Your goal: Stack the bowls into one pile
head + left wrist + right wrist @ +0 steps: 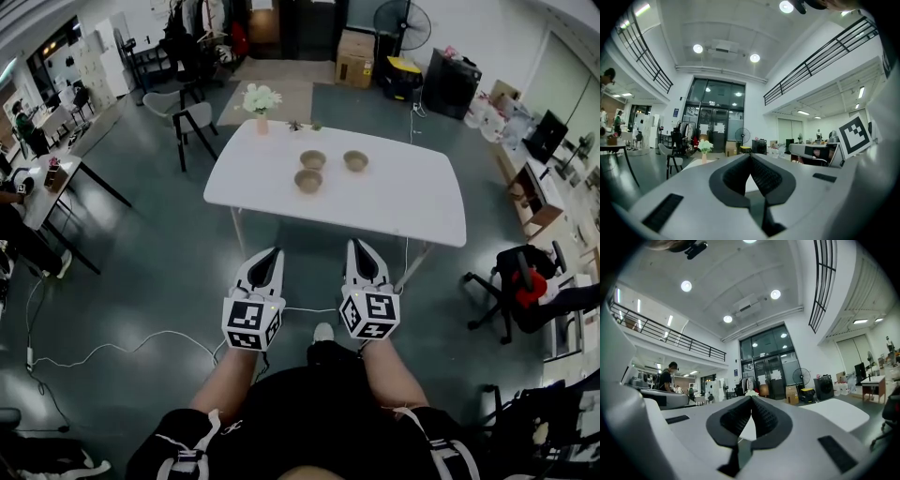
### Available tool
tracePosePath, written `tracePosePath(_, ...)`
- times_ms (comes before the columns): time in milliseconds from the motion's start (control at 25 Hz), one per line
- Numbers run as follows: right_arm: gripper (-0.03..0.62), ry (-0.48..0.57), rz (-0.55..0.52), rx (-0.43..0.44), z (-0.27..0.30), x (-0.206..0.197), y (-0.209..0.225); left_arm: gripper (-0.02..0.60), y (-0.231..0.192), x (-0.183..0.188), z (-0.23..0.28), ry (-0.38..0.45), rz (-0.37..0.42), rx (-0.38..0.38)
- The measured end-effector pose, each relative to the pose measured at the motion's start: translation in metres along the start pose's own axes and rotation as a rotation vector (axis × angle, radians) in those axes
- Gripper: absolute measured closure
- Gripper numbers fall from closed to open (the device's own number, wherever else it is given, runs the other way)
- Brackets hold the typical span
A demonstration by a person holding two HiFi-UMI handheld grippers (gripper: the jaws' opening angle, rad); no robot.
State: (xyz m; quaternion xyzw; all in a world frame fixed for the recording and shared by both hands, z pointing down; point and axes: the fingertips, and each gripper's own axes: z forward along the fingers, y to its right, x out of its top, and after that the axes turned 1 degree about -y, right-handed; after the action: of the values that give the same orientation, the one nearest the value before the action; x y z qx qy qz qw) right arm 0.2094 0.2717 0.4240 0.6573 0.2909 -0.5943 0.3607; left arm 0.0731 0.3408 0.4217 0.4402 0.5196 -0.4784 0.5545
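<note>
**Well short of the bowls, both jaws clenched on nothing**

Both of my grippers are shut tight, pad against pad, and each gripper view shows nothing caught between them. My left gripper (273, 253) and right gripper (355, 246) sit side by side over the floor, pointing level toward the white table (403, 211), whose near edge lies just beyond their tips.

The three bowls stand well apart from me on the far half of that table, all upright with the open side up and none nested yet. The near bowl (307, 181) lies ahead between my two grippers, a little closer to the left one's line. The far-left bowl (313, 159) stands just behind it. The far-right bowl (355, 160) lies almost straight ahead of my right gripper.

Being round, they have no long axis to line up with. By my reckoning the right gripper suits the far-right bowl and the left the near one, and either must first open.
</note>
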Motion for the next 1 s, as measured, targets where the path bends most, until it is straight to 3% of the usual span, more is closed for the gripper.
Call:
tracePosePath(440, 0.577, -0.006, 0.002, 0.03, 0.14, -0.019, 0.031, 0.568, -0.074, -0.005, 0.109, 0.002, 0.011, 0.044)
tracePosePath(1000, 0.577, -0.078, 0.042, 0.087, 0.418, -0.018, 0.124, 0.568, -0.193, 0.027, 0.371, -0.062, 0.02, 0.092)
